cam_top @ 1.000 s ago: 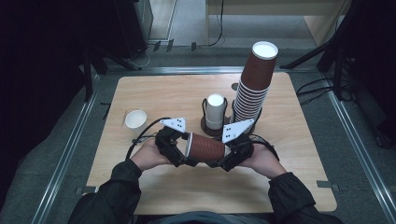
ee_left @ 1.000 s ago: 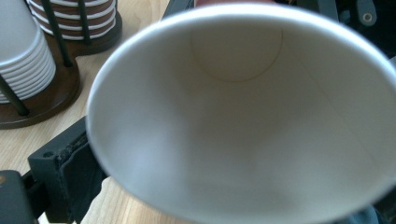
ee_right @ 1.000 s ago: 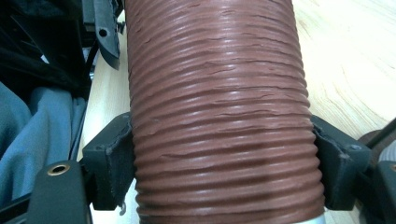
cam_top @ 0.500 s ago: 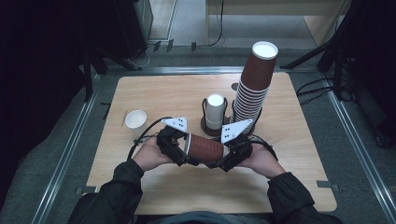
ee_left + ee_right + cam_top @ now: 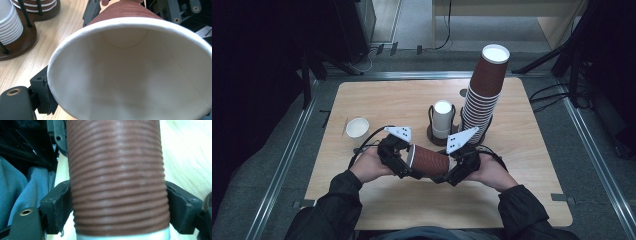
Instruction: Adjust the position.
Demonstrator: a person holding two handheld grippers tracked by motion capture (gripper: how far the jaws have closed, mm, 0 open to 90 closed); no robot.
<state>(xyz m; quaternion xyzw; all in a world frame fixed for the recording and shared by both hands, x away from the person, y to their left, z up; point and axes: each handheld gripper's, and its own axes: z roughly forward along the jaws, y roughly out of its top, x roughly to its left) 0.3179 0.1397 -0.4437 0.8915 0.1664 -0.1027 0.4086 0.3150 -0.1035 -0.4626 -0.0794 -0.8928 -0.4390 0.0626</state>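
A brown ribbed paper cup is lying sideways in the air between the two grippers, low over the wooden table near the person's side, so by my reading the work is sitting mid-way: one cup is off the tall cup stack and is not yet landing anywhere (the holder with white cups and a lone small white cup are waiting nearby). The right gripper is clamping the ribbed wall with both pads, jaws wide around it. The left gripper has just been closing at the cup's rim, one pad touching the outside.
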